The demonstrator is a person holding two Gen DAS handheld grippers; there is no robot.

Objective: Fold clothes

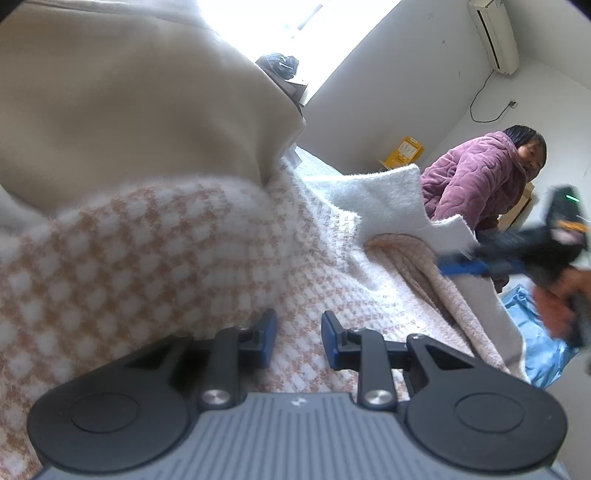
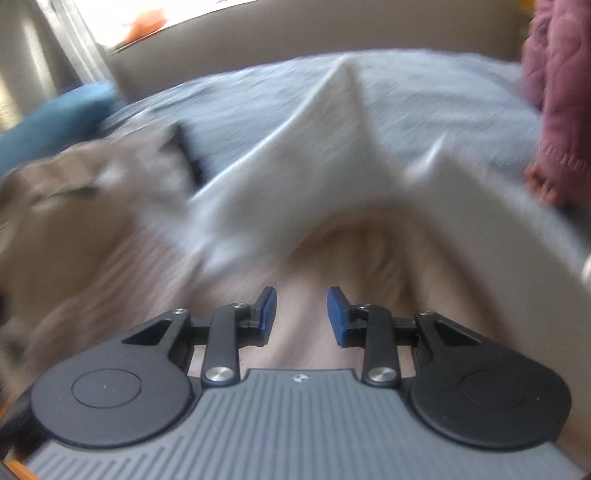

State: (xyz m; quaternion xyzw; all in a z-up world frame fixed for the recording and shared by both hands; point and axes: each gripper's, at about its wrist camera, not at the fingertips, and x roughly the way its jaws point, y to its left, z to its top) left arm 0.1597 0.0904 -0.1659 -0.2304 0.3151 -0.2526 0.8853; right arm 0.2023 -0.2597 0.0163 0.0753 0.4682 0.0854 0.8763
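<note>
Left gripper point(image 1: 298, 339) jaws parted, hovering over checked garment point(image 1: 184, 258); right gripper point(image 2: 301, 314) released too; fold stage unclear, regrasp being judged.

A bright window point(image 1: 295, 22) is seen at the top of the left wrist view, its glare washed out. White walls point(image 1: 399, 92) are met at a corner, where an air conditioner point(image 1: 493, 35) is mounted high, with a cable point(image 1: 480, 99) hung below it. A yellow box point(image 1: 404, 151) is set against the wall. A beige headboard point(image 2: 332, 37), possibly padded, is shown blurred in the right wrist view.
</note>
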